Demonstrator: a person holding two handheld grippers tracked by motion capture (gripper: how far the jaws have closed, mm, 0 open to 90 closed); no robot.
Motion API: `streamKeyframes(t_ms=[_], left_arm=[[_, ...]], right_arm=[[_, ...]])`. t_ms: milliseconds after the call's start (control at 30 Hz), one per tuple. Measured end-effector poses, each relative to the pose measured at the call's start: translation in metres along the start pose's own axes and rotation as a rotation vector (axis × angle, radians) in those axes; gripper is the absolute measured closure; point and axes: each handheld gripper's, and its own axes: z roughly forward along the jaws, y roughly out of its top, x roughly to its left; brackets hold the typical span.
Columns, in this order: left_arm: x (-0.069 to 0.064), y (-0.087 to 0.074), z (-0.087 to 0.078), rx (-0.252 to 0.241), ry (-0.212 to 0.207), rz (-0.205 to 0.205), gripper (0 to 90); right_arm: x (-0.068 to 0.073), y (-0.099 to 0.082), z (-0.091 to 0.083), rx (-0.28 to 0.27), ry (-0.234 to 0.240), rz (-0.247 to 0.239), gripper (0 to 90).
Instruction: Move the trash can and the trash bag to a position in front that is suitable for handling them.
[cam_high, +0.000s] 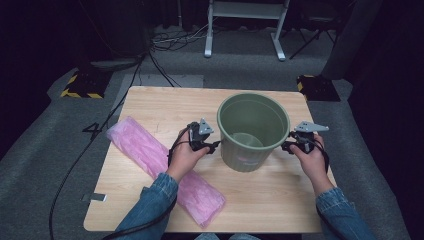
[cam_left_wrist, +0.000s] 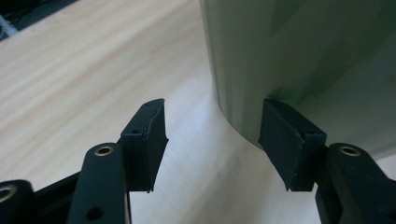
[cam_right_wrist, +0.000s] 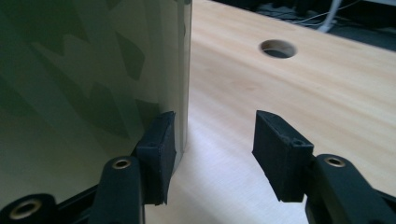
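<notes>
The green bucket (cam_high: 253, 131) stands upright at frame centre, between the left gripper (cam_high: 212, 146) and the right gripper (cam_high: 286, 146); both are unclenched, one jaw touching its wall.

Looks like a lab or recording studio, not a home. Dark curtained surroundings, grey carpet floor (cam_high: 45, 165), and a lone light-wood table (cam_high: 165, 102) lit from above. Black cables (cam_high: 165, 42) run loose across the floor; hazard-striped black-and-yellow base weights (cam_high: 80, 87) sit at the far table corners. White metal frame legs (cam_high: 245, 30) stand behind. The table has a cable pass-through hole (cam_right_wrist: 278, 48).
</notes>
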Motion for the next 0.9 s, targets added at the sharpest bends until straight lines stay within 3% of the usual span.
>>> streamKeyframes(t_ms=[233, 400, 500, 533, 600, 633, 733, 767, 833, 900], left_arm=[[-0.024, -0.024, -0.028, -0.02, -0.047, -0.013, 39.2], [-0.044, -0.033, -0.04, -0.062, -0.118, -0.01, 34.8], [-0.049, -0.035, -0.043, -0.047, -0.115, 0.001, 34.0], [-0.048, -0.036, -0.047, -0.033, -0.089, 0.011, 32.4], [-0.045, -0.036, -0.048, -0.032, -0.077, 0.006, 32.0], [-0.035, -0.035, -0.05, -0.04, -0.053, -0.028, 31.9], [-0.017, -0.029, -0.045, -0.054, -0.003, -0.047, 31.9], [-0.017, -0.029, -0.045, -0.054, -0.003, -0.047, 32.0], [0.0, -0.024, -0.033, -0.077, 0.042, -0.064, 32.4], [0.004, -0.022, -0.028, -0.084, 0.045, -0.079, 32.5]], right_arm=[[0.028, -0.013, -0.018, 0.027, 0.055, -0.025, 45.5], [0.047, -0.019, -0.029, 0.031, 0.108, -0.043, 41.2], [0.054, -0.019, -0.032, 0.03, 0.126, -0.054, 39.1], [0.057, -0.018, -0.033, 0.033, 0.116, -0.075, 38.7], [0.054, -0.015, -0.034, 0.04, 0.095, -0.075, 39.5], [0.05, -0.014, -0.034, 0.041, 0.078, -0.062, 40.1], [0.034, -0.008, -0.028, 0.039, 0.032, -0.019, 43.2], [0.034, -0.008, -0.028, 0.039, 0.032, -0.019, 43.2], [0.022, -0.003, -0.016, 0.047, 0.012, -0.005, 48.3], [0.018, -0.001, -0.006, 0.052, 0.006, -0.001, 48.7]])
